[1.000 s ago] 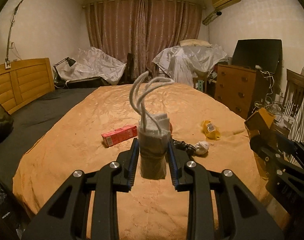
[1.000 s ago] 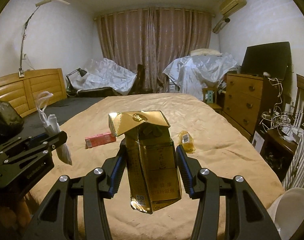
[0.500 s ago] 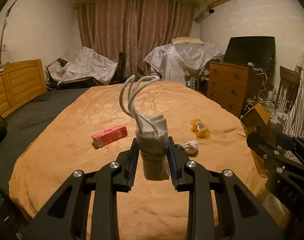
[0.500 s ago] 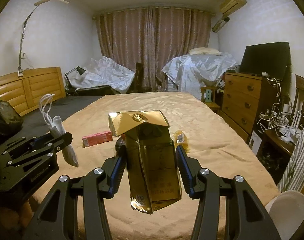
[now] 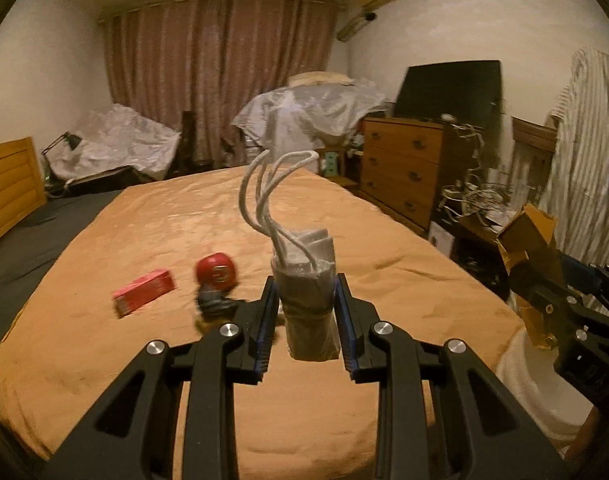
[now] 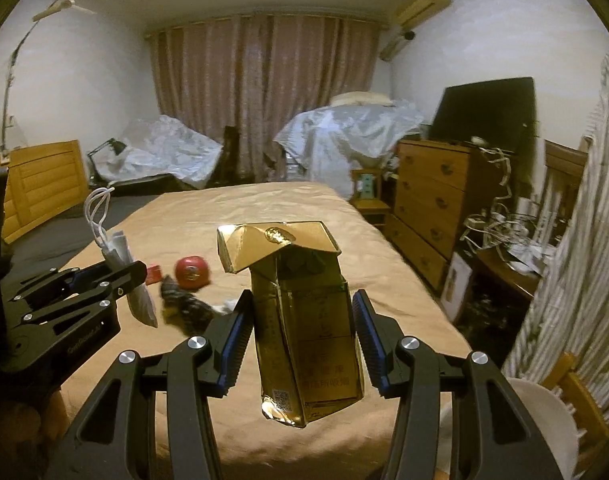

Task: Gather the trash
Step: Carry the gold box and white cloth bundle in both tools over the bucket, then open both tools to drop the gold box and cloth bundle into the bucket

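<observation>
My left gripper (image 5: pixel 305 284) is shut on a folded paper bag (image 5: pixel 308 320) with white cord handles, held upright above the bed. It also shows at the left of the right wrist view, left gripper (image 6: pixel 138 272) with the bag (image 6: pixel 140 304) hanging from it. A crumpled gold carton (image 6: pixel 304 340) stands upright in my right gripper (image 6: pixel 303 296), both pads pressed on its sides. On the orange bedspread (image 5: pixel 184 220) lie a red box (image 5: pixel 144 292), a red round thing (image 5: pixel 217 272), a dark crumpled wrapper (image 5: pixel 212 304) and a white tissue wad (image 6: pixel 226 306).
A white rounded container (image 6: pixel 540 420) sits low at the right, beside the bed's near corner. A wooden dresser (image 5: pixel 404 164) with a dark screen on it stands right of the bed, next to tangled cables. Striped cloth (image 6: pixel 576 280) hangs at the far right.
Both views have swung to the right and blurred. The red round thing and the dark wrapper now show left of the bag; the yellow wrapper is hidden. Both grips are unchanged.
</observation>
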Tool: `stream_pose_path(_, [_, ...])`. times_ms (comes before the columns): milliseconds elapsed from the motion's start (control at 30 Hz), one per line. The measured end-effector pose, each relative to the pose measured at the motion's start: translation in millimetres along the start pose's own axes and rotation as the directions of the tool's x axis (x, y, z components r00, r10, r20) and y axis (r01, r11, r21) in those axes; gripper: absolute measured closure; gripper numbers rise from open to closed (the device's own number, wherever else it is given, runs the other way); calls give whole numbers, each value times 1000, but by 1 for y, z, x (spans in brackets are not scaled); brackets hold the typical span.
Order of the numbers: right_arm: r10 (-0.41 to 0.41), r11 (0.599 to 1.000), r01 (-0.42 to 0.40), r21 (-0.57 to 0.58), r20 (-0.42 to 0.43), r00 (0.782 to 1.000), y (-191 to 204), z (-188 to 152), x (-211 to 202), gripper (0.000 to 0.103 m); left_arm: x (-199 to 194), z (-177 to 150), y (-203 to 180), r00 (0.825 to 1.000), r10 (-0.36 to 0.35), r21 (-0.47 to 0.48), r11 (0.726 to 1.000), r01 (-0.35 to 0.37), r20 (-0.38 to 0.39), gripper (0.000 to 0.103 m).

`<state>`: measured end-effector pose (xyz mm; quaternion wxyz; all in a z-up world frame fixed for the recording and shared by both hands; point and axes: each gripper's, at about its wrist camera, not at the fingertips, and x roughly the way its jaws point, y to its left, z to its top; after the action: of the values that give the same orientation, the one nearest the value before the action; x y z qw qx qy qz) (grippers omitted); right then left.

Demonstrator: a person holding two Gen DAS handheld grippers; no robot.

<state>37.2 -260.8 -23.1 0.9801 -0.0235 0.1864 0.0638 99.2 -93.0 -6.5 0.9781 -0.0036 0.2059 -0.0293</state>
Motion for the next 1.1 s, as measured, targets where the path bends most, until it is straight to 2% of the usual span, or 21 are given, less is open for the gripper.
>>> stream_pose_path(367, [-141,989,142,40,-22,990,-98,-13,-40,52,8,6,-81,991,-135,79,988,135,-9,76])
stream_pose_path(533, [-206,976,210,62,-60,977,-155,-20,-59,52,10,4,-126,977,-211,129,968,213,-31,76])
stream_pose_path(667, [-238,966,248,71,-129,963,-202,-29,-69,52,14,0,-155,963,-260,157,951,267,-65,76])
stream_pose_path(767, [-252,962,268,58,-196,948,-229,-35,-66,52,19,-3,-181,948,-299,188,930,315,-108,76])
stream_pose_path(967, [-212,960,258,107,-324,922,-290,-43,-53,52,34,-10,-225,910,-355,236,885,401,-215,76])
stream_pose_path(1067, [-171,961,243,130,-409,896,-318,-52,-41,52,46,-14,-240,881,-374,237,864,445,-289,76])
stream_pose_path(1100, [-154,964,233,130,-445,882,-325,-54,-34,52,53,-17,-249,864,-378,249,848,467,-332,76])
